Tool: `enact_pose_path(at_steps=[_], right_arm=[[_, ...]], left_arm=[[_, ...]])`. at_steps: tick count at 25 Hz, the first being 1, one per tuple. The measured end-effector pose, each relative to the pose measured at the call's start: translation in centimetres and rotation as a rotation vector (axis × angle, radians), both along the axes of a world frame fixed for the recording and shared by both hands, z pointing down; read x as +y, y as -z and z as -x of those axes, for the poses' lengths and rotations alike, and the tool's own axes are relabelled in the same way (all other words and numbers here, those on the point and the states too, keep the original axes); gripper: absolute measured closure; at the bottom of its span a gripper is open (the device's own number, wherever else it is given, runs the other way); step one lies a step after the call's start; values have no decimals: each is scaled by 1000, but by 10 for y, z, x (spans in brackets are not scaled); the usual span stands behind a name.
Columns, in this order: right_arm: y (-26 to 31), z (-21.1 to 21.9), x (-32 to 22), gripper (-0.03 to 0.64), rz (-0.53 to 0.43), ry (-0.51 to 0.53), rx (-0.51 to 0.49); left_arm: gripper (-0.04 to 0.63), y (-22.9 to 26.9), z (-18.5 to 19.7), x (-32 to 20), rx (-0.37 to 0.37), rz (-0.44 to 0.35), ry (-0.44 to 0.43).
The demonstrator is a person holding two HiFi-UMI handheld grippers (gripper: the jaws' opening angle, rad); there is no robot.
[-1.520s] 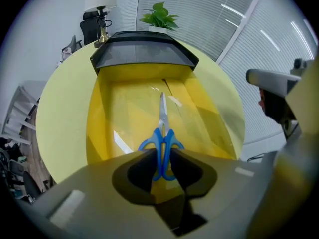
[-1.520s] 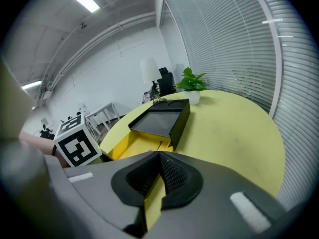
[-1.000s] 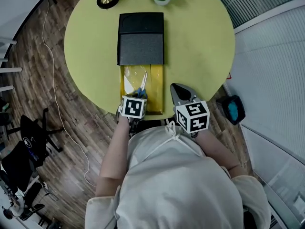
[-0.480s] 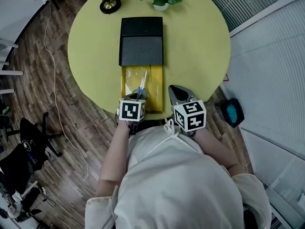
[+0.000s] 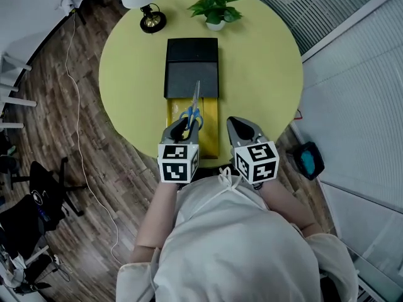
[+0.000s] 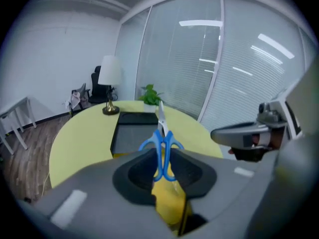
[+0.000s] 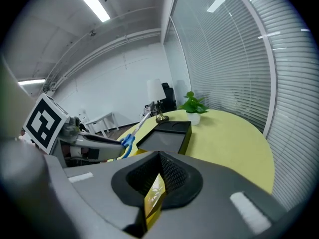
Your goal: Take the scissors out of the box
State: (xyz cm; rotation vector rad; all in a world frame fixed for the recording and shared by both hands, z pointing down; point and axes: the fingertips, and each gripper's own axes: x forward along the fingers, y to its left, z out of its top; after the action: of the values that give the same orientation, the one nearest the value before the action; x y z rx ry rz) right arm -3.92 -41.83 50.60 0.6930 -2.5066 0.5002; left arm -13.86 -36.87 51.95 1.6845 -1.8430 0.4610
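The left gripper [image 5: 182,126] has its jaws closed on the blue handles of the scissors [image 5: 193,106]. It holds them above the yellow tray [image 5: 210,128], which is drawn out of the black box [image 5: 191,68]; the blades point away. The right gripper [image 5: 243,129] has its jaws pinched on what looks like the tray's edge. Lifting straight up, with the tray held steady, seems best. The round yellow-green desk [image 5: 264,74] also carries 1 lamp [image 5: 152,21] and 1 plant [image 5: 215,8]. Around it are a wood floor [image 5: 75,137] and glass walls with blinds.

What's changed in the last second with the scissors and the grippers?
The left gripper has lifted the scissors out of the yellow tray; their blades now point over the black box. The right gripper stays clamped on the tray's edge.
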Motion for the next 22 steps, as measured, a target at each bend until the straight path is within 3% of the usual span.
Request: enact_pose_path(at_steps=[6, 11, 16, 22], right_arm=[[43, 7, -14, 617, -123, 12, -50], [75, 6, -25, 617, -189, 8, -114], [108, 7, -27, 617, -263, 28, -188], [127, 16, -23, 617, -282, 69, -260]], left_arm=[[506, 86, 3, -21, -83, -269, 7], [506, 150, 8, -29, -177, -449, 20], [506, 187, 4, -29, -243, -542, 14], [506, 191, 3, -29, -246, -553, 7]])
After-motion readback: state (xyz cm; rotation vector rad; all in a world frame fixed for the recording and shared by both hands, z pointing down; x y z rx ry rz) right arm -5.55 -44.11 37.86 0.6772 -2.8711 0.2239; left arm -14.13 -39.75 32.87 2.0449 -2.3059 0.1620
